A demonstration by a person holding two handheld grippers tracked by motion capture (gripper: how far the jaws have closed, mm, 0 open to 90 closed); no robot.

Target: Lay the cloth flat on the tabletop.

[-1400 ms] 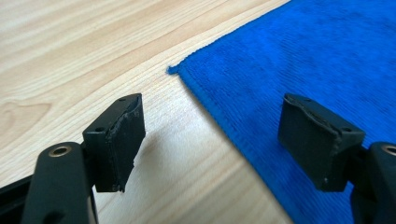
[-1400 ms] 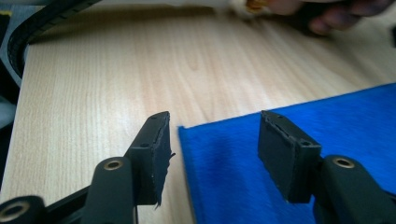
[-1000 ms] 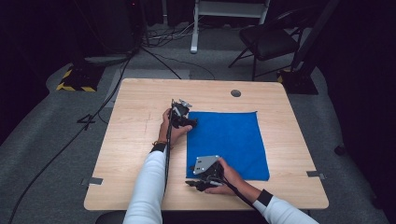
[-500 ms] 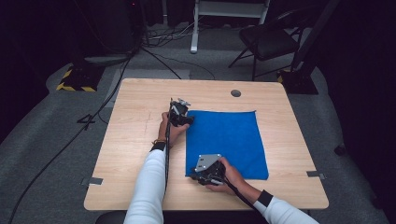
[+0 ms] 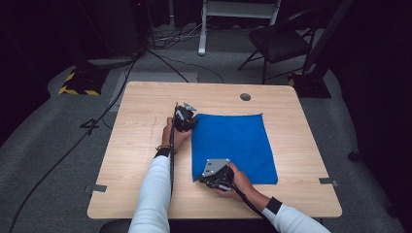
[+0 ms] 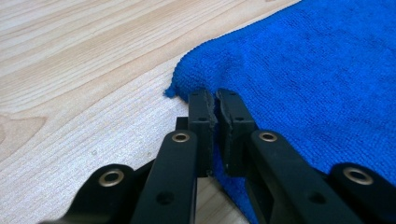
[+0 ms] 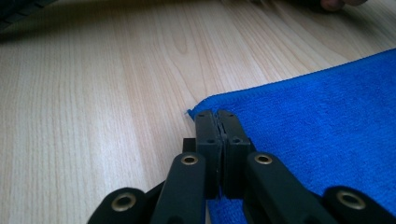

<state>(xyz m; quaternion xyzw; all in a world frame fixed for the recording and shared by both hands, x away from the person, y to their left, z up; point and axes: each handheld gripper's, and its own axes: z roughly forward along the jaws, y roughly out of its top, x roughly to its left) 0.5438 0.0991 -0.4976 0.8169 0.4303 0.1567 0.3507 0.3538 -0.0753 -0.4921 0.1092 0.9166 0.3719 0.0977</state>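
The blue cloth [image 5: 233, 145] lies flat on the right half of the wooden table [image 5: 136, 145], spread as a single layer with no fold in it. The left gripper [image 5: 185, 116] sits at the cloth's far left corner; the right gripper [image 5: 214, 174] sits at the near left corner. Both sets of jaws have just been closing. In the left gripper view, the left gripper [image 6: 215, 95] is pressed together on the cloth [image 6: 317, 79] just beside its corner, and a small ridge of fabric rises between the pads. In the right gripper view, the right gripper [image 7: 217, 113] is pinched on the cloth [image 7: 327, 116] at the corner tip, jaws fully together with the hem between them. Status, as judged from these views: both left corners are secured, which completes the grasp step. The cloth is not yet raised, as it rests on the table along its whole area. Remaining work is likely to lift the left edge and carry it across to the right edge, then release.
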